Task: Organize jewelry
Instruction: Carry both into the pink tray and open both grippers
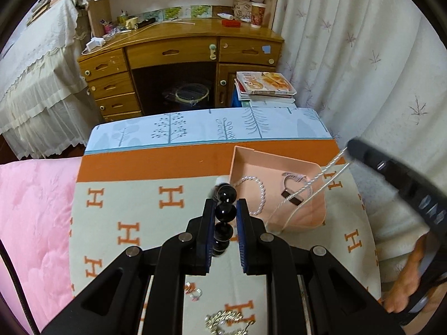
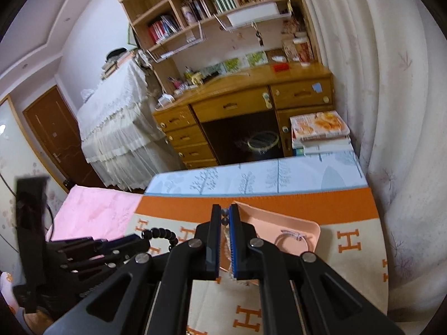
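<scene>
My left gripper (image 1: 225, 209) is shut on a black bead bracelet (image 1: 225, 212) and holds it above the H-patterned cloth, just left of the pink tray (image 1: 313, 212). The beads run up between the pads. In the tray lie a pearl bracelet (image 1: 261, 192) and a pale bracelet with brown pieces (image 1: 293, 188). At the upper right, my right gripper (image 1: 352, 146) is shut on a silver twisted chain (image 1: 315, 180) that hangs down over the tray. In the right wrist view the chain (image 2: 227, 241) runs between the shut right gripper (image 2: 225, 209), with the tray (image 2: 296, 223) just beyond. The left gripper (image 2: 139, 241) holds the black beads (image 2: 163, 234) at the left.
A silver ornate piece (image 1: 226, 318) and a small clear item (image 1: 195, 293) lie on the cloth (image 1: 125, 195) near me. A pink quilt (image 1: 33, 209) lies left, curtains (image 1: 363, 55) hang right, and a wooden desk (image 1: 181, 50) stands beyond. A hand (image 1: 405, 279) is at the right edge.
</scene>
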`<state>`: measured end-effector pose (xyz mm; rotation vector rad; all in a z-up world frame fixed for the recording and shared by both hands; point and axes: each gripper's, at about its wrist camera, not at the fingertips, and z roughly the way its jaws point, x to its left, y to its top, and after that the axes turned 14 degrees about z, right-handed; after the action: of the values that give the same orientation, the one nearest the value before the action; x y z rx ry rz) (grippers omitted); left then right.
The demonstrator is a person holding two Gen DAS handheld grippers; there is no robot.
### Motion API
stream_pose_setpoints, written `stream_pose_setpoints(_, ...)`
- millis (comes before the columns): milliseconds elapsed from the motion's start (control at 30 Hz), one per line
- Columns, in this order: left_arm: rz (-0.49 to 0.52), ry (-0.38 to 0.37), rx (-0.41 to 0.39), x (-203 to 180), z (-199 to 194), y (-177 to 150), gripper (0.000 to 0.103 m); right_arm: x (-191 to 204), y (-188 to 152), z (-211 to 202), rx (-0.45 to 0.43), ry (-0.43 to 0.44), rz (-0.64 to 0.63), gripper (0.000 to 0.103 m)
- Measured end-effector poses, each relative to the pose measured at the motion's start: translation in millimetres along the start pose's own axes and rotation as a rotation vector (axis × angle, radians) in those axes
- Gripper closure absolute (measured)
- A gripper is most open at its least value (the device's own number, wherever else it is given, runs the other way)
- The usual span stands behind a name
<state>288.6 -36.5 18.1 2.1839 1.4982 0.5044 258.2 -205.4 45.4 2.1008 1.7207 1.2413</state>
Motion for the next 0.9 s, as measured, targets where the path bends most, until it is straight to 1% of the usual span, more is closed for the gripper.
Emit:
stream_pose_setpoints(67, 0.000, -0.008, 0.002, -3.8, 6.5, 6.6, 0.091, -8.5, -2.1, 13.0, 0.016, -0.020, 0.009, 0.098)
stream_pose_setpoints(133, 0.002, -0.013, 0.001, -6.8, 9.9, 11.7, 0.091, -14.6, -2.2, 16.7, 0.019, -0.015, 0.023, 0.098)
stream_pose_setpoints(233, 0.019, -0.020, -0.011, -13.2, 11.1, 17.6, 0.091, -12.3, 1.9, 3.1, 0.004, 0.035, 0.031, 0.098)
stream_pose_setpoints(400, 0.037, -0.034, -0.026, -23.8, 16.0, 25.7, 0.091, 8.1, 13.4, -26.1, -0.061, 0.092, -0.007, 0.098)
stream_pose_setpoints(500, 0.040, -0.034, -0.030, -28.2, 26.1, 28.7, 0.091, 15.3, 19.8, -31.5, -0.084, 0.097, -0.022, 0.098)
stream_pose_setpoints(700, 0.038, -0.063, -0.010, -32.8, 55.9, 28.0, 0.090, 7.9, 23.2, -14.4, -0.066, 0.070, 0.012, 0.098)
stream_pose_setpoints(733, 0.039, -0.081, 0.007, -32.9, 62.6, 27.1, 0.086, 4.5, 23.1, -9.6, -0.063, 0.057, 0.019, 0.098)
stream_pose_setpoints(767, 0.037, -0.104, 0.037, -32.5, 71.5, 25.0, 0.070, 2.0, 22.8, -6.4, -0.059, 0.050, 0.024, 0.098)
stream_pose_setpoints(800, 0.032, -0.114, 0.054, -31.5, 76.8, 22.6, 0.059, -1.7, 22.7, -1.6, -0.049, 0.043, 0.031, 0.098)
stream_pose_setpoints(833, 0.027, -0.117, 0.060, -30.5, 79.5, 20.8, 0.039, -4.1, 22.0, 2.0, -0.041, 0.037, 0.037, 0.098)
stream_pose_setpoints(867, 0.020, -0.109, 0.058, -28.8, 81.1, 17.6, 0.035, -6.0, 20.8, 4.5, -0.035, 0.034, 0.042, 0.098)
stream_pose_setpoints(900, 0.018, -0.094, 0.047, -27.2, 80.2, 14.8, 0.035, -7.6, 20.4, 7.0, -0.029, 0.031, 0.044, 0.098)
